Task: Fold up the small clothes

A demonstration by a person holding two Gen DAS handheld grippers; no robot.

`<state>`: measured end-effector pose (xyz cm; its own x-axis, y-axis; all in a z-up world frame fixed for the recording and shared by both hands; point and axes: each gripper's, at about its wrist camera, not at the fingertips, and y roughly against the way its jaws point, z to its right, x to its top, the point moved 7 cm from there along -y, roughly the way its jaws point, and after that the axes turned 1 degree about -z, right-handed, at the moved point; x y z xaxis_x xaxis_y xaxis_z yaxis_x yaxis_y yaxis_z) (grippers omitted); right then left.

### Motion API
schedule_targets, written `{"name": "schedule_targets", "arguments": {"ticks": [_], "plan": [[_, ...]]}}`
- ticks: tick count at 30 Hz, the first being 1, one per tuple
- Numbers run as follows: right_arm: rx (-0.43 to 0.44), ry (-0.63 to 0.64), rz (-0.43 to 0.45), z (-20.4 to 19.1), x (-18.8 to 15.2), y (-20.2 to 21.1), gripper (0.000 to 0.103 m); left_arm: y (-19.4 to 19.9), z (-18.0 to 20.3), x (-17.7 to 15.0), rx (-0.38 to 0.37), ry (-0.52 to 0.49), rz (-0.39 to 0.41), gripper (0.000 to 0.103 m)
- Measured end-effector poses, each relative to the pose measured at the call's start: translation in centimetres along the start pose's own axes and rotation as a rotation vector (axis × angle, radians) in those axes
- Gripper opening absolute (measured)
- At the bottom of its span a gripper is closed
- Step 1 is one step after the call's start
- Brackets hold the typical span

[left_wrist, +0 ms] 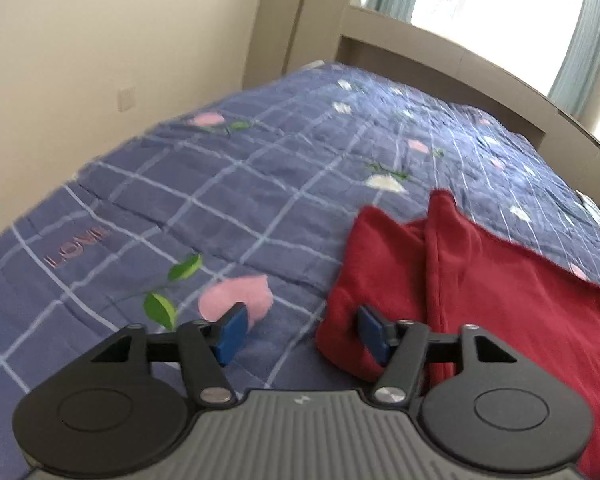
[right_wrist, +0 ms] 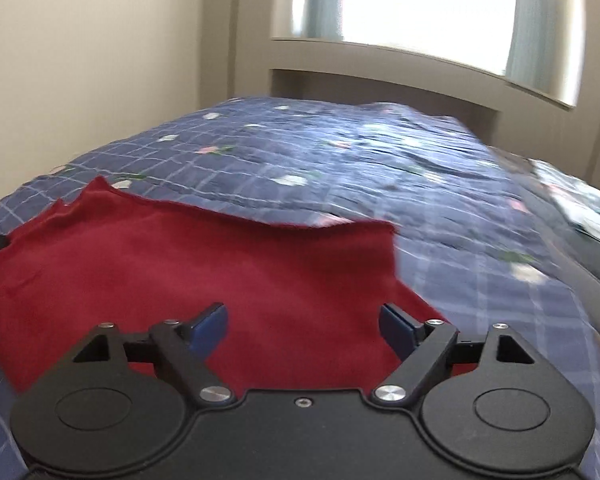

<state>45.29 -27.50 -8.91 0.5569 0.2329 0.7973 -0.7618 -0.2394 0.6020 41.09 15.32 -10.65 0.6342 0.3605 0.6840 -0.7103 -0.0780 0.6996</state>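
A dark red garment point(left_wrist: 480, 280) lies on the blue checked bedspread point(left_wrist: 220, 184), at the right of the left wrist view, with a lengthwise fold ridge. My left gripper point(left_wrist: 302, 330) is open and empty at the garment's left edge; its right finger point(left_wrist: 374, 332) is over the red cloth, its left finger over the bedspread. In the right wrist view the garment point(right_wrist: 188, 256) spreads flat across the lower left. My right gripper point(right_wrist: 304, 326) is open and empty, low over the garment's near right part.
The bedspread point(right_wrist: 380, 168) has pink flowers and white lines. A beige wall point(left_wrist: 80, 60) runs along the left. A headboard point(right_wrist: 380, 96) and a bright window lie ahead. Light patterned fabric point(right_wrist: 580, 208) lies at the bed's right edge.
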Motion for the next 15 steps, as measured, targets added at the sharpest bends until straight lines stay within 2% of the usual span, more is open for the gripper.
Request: {"name": "schedule_targets", "arguments": {"ticks": [1,5,9,13,15], "plan": [[0.029,0.006,-0.004,-0.2,0.6,-1.0,0.085,0.4,0.2,0.5,0.0,0.002,0.022,0.08],[0.076,-0.001,-0.02,-0.3,2.4,-4.6,0.085,0.9,2.7,2.8,-0.063,-0.026,0.106,0.087],[0.057,-0.028,-0.036,0.7,3.3,-7.3,0.085,-2.0,6.5,4.4,-0.097,-0.1,0.081,0.088],[0.027,-0.06,-0.065,2.2,3.0,-9.2,0.085,-6.7,8.8,4.9,-0.073,-0.135,0.015,0.085],[0.023,-0.078,-0.065,2.9,2.7,-9.6,0.085,-8.5,8.9,4.9,-0.018,-0.137,-0.003,0.085]]}}
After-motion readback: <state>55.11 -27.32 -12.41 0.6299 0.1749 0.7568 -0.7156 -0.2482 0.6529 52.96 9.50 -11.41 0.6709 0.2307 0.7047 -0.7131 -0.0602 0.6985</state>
